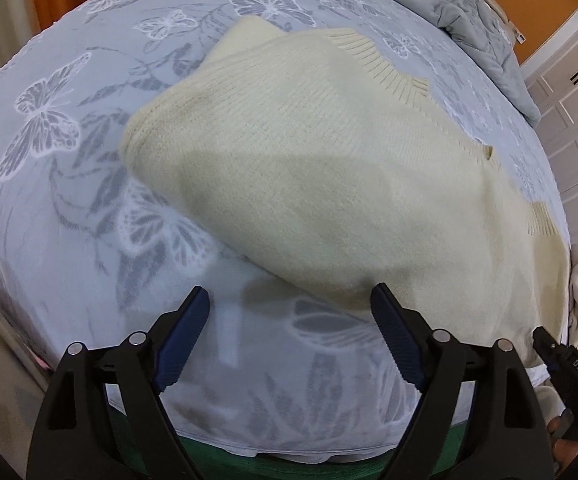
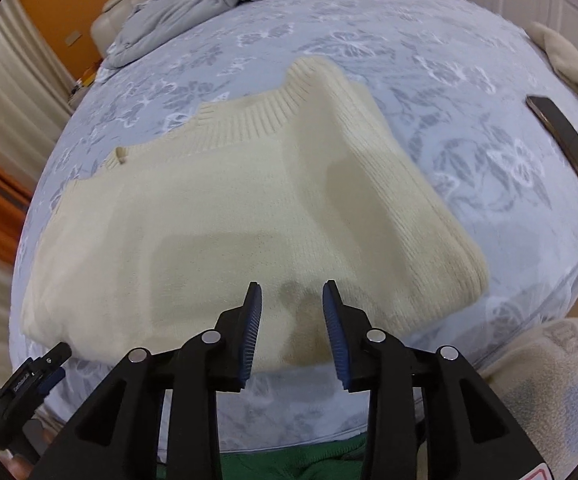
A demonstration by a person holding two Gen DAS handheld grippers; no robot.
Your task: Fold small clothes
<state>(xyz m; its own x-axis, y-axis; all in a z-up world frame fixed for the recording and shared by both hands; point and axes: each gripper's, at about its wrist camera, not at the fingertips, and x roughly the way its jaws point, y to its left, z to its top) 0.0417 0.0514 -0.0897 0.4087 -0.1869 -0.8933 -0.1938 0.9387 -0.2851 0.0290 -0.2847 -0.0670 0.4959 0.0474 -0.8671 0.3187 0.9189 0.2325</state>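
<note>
A cream knitted sweater (image 1: 329, 168) lies partly folded on the bed, its ribbed collar at the far side. It also shows in the right wrist view (image 2: 229, 208), with one side folded over on the right. My left gripper (image 1: 291, 300) is open and empty, just above the bedsheet at the sweater's near edge. My right gripper (image 2: 292, 294) is open and empty, over the sweater's near hem. The right gripper's tip shows at the lower right of the left wrist view (image 1: 561, 356). The left gripper shows at the lower left of the right wrist view (image 2: 29, 376).
The bed has a pale blue butterfly-print sheet (image 1: 69, 184). A grey quilt (image 2: 209, 4) is bunched at the head. A dark phone (image 2: 565, 144) lies on the sheet at the right. A beige cloth (image 2: 573, 64) lies beyond the phone. White cabinets (image 1: 577, 112) stand beside the bed.
</note>
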